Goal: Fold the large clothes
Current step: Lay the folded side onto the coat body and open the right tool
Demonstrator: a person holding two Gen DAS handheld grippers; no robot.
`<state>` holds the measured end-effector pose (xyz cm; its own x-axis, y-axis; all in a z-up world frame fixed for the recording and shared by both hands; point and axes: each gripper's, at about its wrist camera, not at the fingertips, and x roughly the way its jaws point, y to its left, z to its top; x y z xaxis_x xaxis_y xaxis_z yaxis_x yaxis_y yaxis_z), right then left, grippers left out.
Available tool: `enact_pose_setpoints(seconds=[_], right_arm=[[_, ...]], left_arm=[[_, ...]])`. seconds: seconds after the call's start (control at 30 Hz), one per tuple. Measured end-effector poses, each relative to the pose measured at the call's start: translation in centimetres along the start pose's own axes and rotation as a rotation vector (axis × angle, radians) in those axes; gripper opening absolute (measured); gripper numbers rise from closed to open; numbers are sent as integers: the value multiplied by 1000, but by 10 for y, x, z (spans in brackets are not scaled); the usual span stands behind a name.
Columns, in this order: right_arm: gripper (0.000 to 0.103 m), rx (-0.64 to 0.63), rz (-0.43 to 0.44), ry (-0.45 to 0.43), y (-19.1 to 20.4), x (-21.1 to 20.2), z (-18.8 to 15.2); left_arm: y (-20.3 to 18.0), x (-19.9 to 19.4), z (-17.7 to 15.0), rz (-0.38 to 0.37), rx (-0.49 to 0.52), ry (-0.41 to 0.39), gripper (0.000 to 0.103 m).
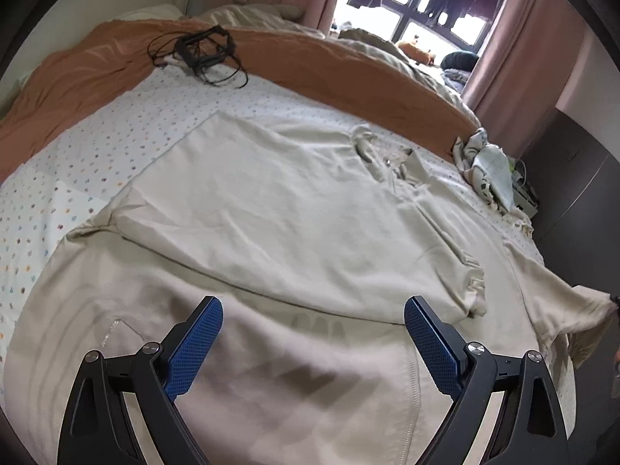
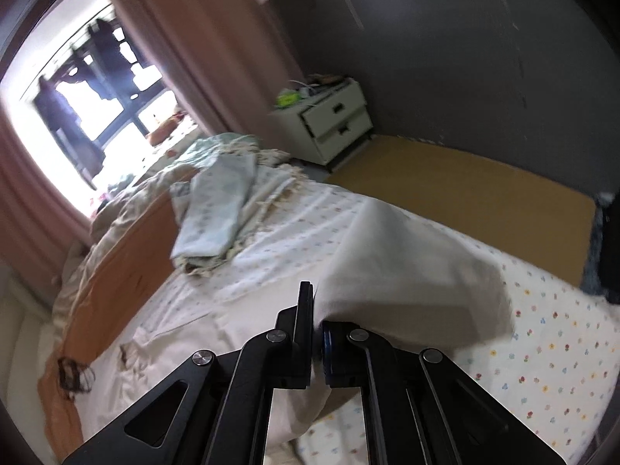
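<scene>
1. Closest to the left wrist camera, the left gripper point(image 1: 314, 306) hangs over the cream garment point(image 1: 294, 209) with its blue-padded jaws spread wide and nothing between them; the cloth lies just below the pads.
2. At the near edge of the right wrist view, the right gripper point(image 2: 317, 310) has its jaws pressed together on a fold of the same cream garment point(image 2: 410, 271), which drapes away toward 2 o'clock, raised off the bed.
3. Beyond the left gripper the garment is spread flat across the dotted bedsheet point(image 1: 46, 201), one layer folded over another, with a sleeve trailing off toward 3 o'clock.
4. Toward 2 o'clock in the left view lies a crumpled pale printed cloth point(image 1: 488, 166) at the bed's edge.
5. Farther back, an orange blanket point(image 1: 348, 69) runs as a band across the bed, with a tangle of black cable point(image 1: 201, 54) on it at 11 o'clock.
6. Farthest, pink curtains point(image 1: 519, 46) frame a bright window point(image 1: 403, 11) at 1 o'clock; in the right view a white nightstand point(image 2: 333, 120) stands against the grey wall at 12 o'clock.
</scene>
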<state>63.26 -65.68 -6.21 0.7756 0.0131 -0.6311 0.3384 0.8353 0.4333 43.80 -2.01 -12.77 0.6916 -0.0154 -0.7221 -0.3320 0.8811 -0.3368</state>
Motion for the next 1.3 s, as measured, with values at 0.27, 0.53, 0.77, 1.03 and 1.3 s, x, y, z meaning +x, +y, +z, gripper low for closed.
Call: enact_pose_setpoints(seconds=[0.27,0.53,0.77,1.03,1.3], right_arm=[[5,-161,70,-4,73,-28,-17],[5,-301,161,37,140,-33,-61],[5,-447,233,139,195,-11,-127],[38,-554,237,474,230,50,-238],[75,-508,254,653,184,49,-260]], left_arm=[[-1,1,-5,-12,-11,19,95],[2,-2,-2,-34,-40,6,95],[-2,-3,-1,-38,-28,2,95],[2,-3,-2,-37,-32,9,95],[-1,3,-5,-57,-24,33,95]])
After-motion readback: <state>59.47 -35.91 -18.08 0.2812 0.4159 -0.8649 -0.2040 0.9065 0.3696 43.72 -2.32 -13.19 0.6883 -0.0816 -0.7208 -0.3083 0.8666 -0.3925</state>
